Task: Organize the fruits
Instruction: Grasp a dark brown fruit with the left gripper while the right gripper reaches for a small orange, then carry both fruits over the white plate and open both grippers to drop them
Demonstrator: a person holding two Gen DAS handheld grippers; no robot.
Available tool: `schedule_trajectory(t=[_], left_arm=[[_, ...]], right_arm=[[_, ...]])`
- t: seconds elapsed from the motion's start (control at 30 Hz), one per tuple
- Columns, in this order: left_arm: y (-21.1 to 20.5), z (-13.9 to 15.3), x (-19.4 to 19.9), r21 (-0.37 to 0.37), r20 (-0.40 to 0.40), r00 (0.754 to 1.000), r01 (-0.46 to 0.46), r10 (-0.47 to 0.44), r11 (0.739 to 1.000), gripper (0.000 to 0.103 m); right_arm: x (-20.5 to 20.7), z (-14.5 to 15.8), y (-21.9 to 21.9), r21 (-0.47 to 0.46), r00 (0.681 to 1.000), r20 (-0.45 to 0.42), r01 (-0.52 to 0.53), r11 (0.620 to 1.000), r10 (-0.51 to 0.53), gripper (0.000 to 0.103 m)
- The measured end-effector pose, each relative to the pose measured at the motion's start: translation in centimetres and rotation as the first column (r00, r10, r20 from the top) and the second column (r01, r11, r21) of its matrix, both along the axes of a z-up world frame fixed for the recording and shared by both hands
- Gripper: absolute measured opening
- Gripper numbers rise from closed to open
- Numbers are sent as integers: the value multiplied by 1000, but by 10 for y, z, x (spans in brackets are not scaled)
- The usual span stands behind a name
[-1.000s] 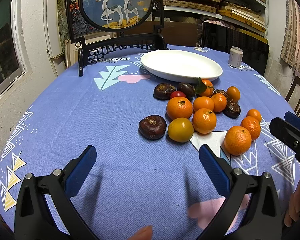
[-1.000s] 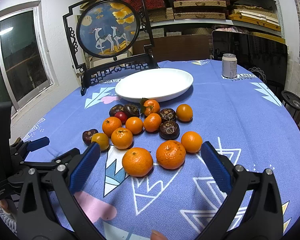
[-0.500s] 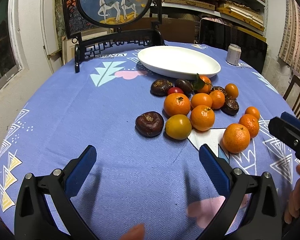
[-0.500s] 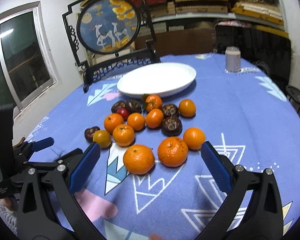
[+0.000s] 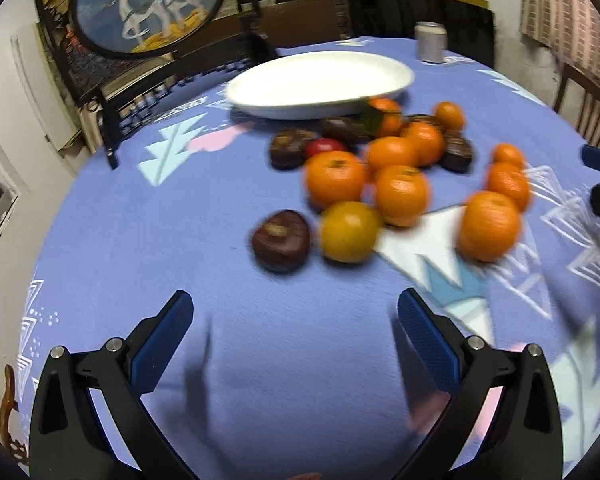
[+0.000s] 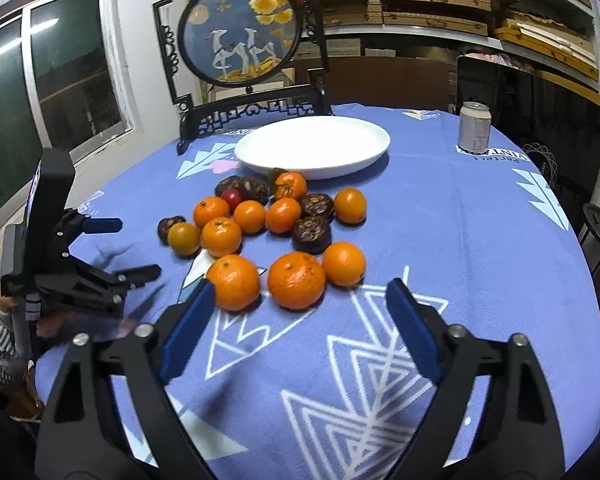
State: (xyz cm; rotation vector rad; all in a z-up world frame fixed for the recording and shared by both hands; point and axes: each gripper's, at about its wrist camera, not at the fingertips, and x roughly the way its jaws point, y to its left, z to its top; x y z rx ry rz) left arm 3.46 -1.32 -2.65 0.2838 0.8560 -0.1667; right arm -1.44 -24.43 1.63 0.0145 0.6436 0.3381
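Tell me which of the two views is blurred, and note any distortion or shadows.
Left wrist view: motion-blurred, the oranges and white plate smeared; soft finger shadows fall on the tablecloth. Right wrist view: mostly sharp, the can crisp, only the left gripper slightly smeared. Both are fisheye: the table edge bows and the corners go black.
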Motion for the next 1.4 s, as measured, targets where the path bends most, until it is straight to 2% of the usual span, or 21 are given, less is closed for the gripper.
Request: schedule_trajectory(t=[0.13, 0.23, 0.33, 0.37, 0.4, 0.47, 0.5, 0.53, 0.63, 0.77, 0.83, 0.87, 0.93, 1.0, 1.03, 1.07, 1.1, 1.13, 1.2, 1.33, 1.4], left_arm=[[16, 0, 20, -75, -60, 998, -19, 15, 997, 102], [15, -2, 32, -41, -49, 999, -6, 4, 999, 102], [20, -5, 39, -48, -62, 997, 47, -49, 998, 102], [22, -6, 42, -31, -55, 997, 60, -62, 998, 102], [23, -10, 46, 1, -46, 995, 84, -84, 996, 102], [33, -11, 52, -62, -72, 989, 125, -130, 990, 102], [42, -14, 59, -136, -108, 985, 116, -131, 984, 102], [45, -13, 59, -153, -107, 986, 114, -131, 982, 102], [40, -12, 57, -118, -98, 987, 112, -124, 987, 102], [31, -9, 55, -109, -90, 994, 58, -68, 992, 102], [25, -9, 56, -90, -74, 994, 71, -78, 993, 101], [24, -9, 56, -92, -72, 994, 78, -85, 993, 99], [23, -8, 54, -110, -67, 991, 107, -115, 988, 84], [18, -7, 52, -101, -52, 989, 134, -140, 986, 76], [13, -6, 51, -93, -43, 987, 152, -156, 984, 71], [12, -6, 51, -95, -40, 985, 163, -167, 982, 67], [9, -6, 51, -108, -39, 981, 185, -190, 977, 57], [8, -6, 50, -115, -38, 979, 196, -201, 974, 52], [7, -6, 50, -134, -40, 975, 213, -220, 968, 48], [15, -6, 53, -167, -44, 972, 222, -233, 960, 48], [24, -5, 59, -207, -52, 976, 198, -212, 958, 48]], right_arm=[[20, -3, -9, 32, 998, -56, 21, 999, -19, 80], [30, -6, -16, 68, 996, -79, 43, 997, -37, 80], [33, -12, -26, 125, 993, -108, 58, 990, -44, 81], [33, -13, -27, 130, 993, -113, 59, 990, -45, 81], [34, -14, -27, 130, 992, -120, 61, 990, -45, 81], [37, -17, -24, 117, 990, -136, 56, 992, -40, 81], [38, -18, -22, 108, 989, -141, 53, 993, -37, 81], [38, -19, -20, 95, 989, -145, 49, 994, -34, 81], [42, -20, -15, 67, 988, -156, 34, 997, -23, 80], [57, -24, -11, 9, 985, -174, 12, 1000, -10, 65], [64, -24, -14, 12, 984, -177, -1, 1000, 3, 64], [67, -23, -15, 8, 984, -177, -2, 1000, 3, 63], [70, -22, -17, -9, 985, -173, -14, 1000, 13, 61], [72, -22, -19, 1, 984, -178, -31, 1000, 31, 58], [74, -23, -22, 20, 982, -187, -36, 999, 39, 55], [76, -23, -25, 35, 980, -194, -33, 999, 39, 43], [77, -22, -29, 59, 979, -200, -28, 998, 39, 38], [78, -22, -33, 85, 979, -201, -19, 996, 36, 36], [79, -22, -40, 112, 979, -203, -3, 994, 26, 36], [83, -28, -35, 116, 973, -228, -13, 993, 39, 36], [85, -30, -32, 117, 971, -235, -17, 993, 44, 37]])
